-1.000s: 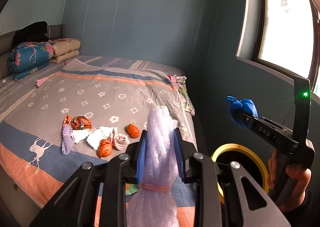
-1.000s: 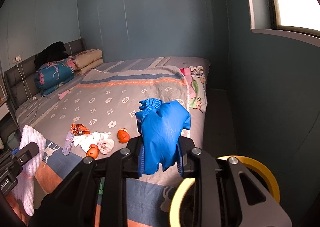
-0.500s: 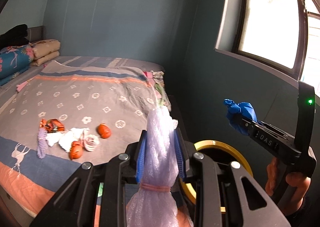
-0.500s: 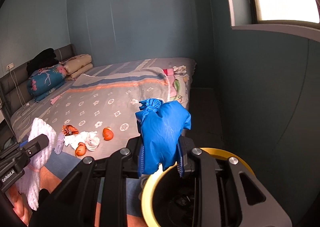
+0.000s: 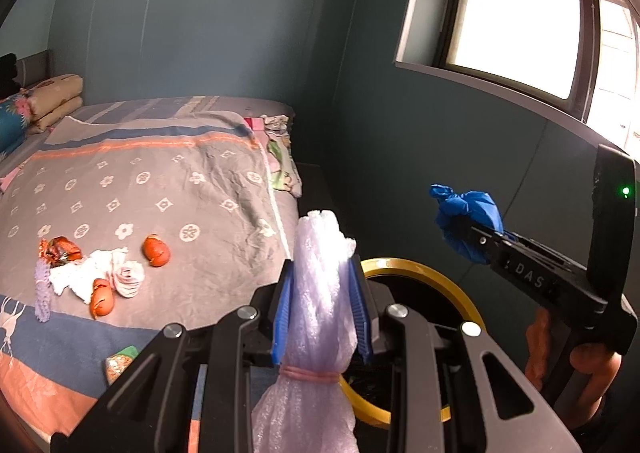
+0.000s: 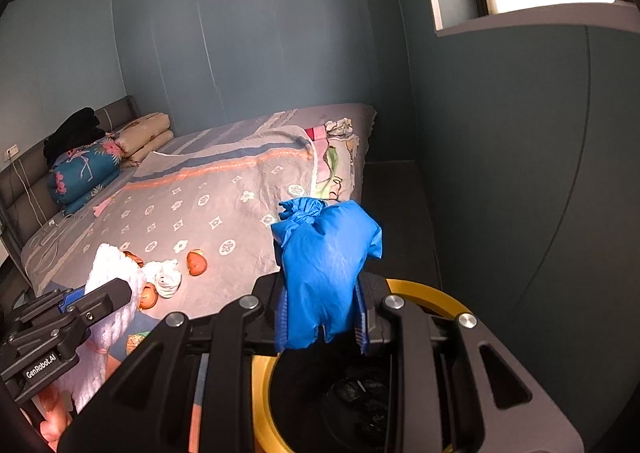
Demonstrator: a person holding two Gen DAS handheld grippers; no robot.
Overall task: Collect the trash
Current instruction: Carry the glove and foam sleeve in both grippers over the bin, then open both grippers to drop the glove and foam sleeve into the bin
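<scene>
My left gripper [image 5: 322,313] is shut on a pale lilac foam-wrap bundle [image 5: 320,293] tied with a pink band, held at the bed's edge beside the bin. My right gripper [image 6: 322,313] is shut on a knotted blue plastic bag [image 6: 326,265] and holds it above the yellow-rimmed bin [image 6: 440,295]; the bag also shows in the left wrist view [image 5: 468,221]. The bin [image 5: 416,269] stands on the floor by the bed, with dark contents inside. More trash lies on the bed: orange peels [image 5: 156,250], white tissue [image 5: 92,277], a red wrapper [image 5: 60,249].
The bed [image 5: 168,181] with a grey patterned cover fills the left side, with folded quilts and pillows [image 6: 92,169] at its head. A dark narrow floor strip [image 6: 396,213] runs between bed and teal wall. A window [image 5: 512,13] is on the right wall.
Both grippers have swung right toward the bin, still holding their items. The bin's opening has come into view under the right gripper, and the bed trash has slid left.
</scene>
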